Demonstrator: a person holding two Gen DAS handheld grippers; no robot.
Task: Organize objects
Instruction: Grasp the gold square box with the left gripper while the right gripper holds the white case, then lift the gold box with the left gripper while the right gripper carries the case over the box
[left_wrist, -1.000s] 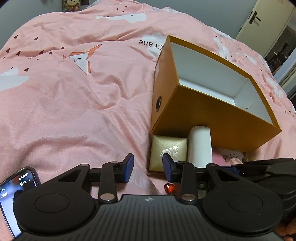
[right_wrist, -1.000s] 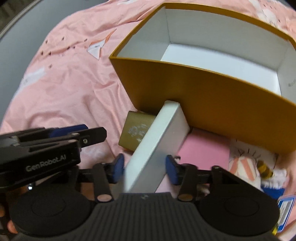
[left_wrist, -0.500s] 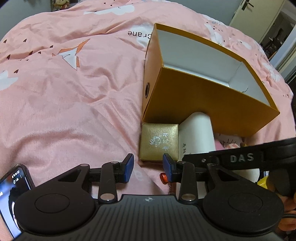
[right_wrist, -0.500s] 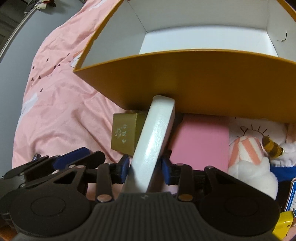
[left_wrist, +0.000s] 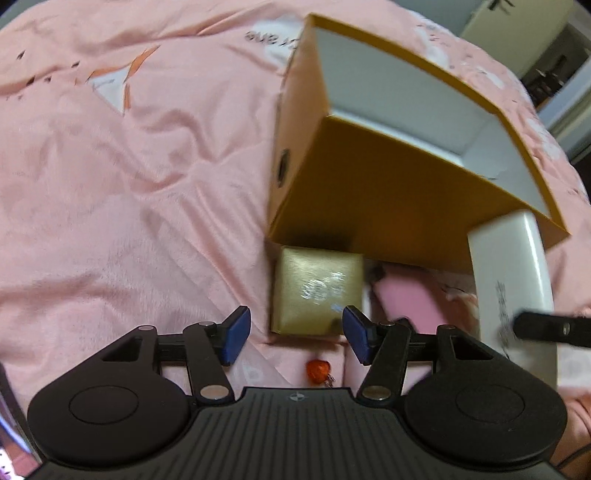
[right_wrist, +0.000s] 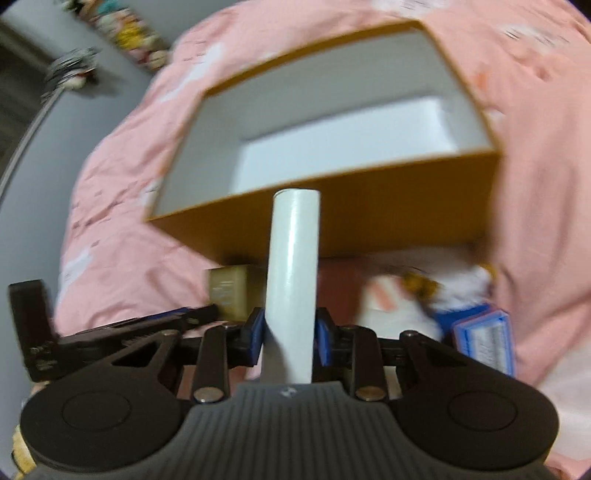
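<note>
An open orange box with a white inside lies on the pink bedspread; it also shows in the right wrist view. My right gripper is shut on a flat white box and holds it raised in front of the orange box's near wall. The white box shows at the right of the left wrist view. My left gripper is open and empty, just short of a small gold box that lies against the orange box.
A pink flat box lies right of the gold box. A red bead lies between the left fingers. A plush toy and a blue-and-white box lie at the right. The bedspread spreads to the left.
My right gripper has lifted the white box and swung it to the right, away from the gold box. My left gripper has opened wider and moved closer to the gold box.
</note>
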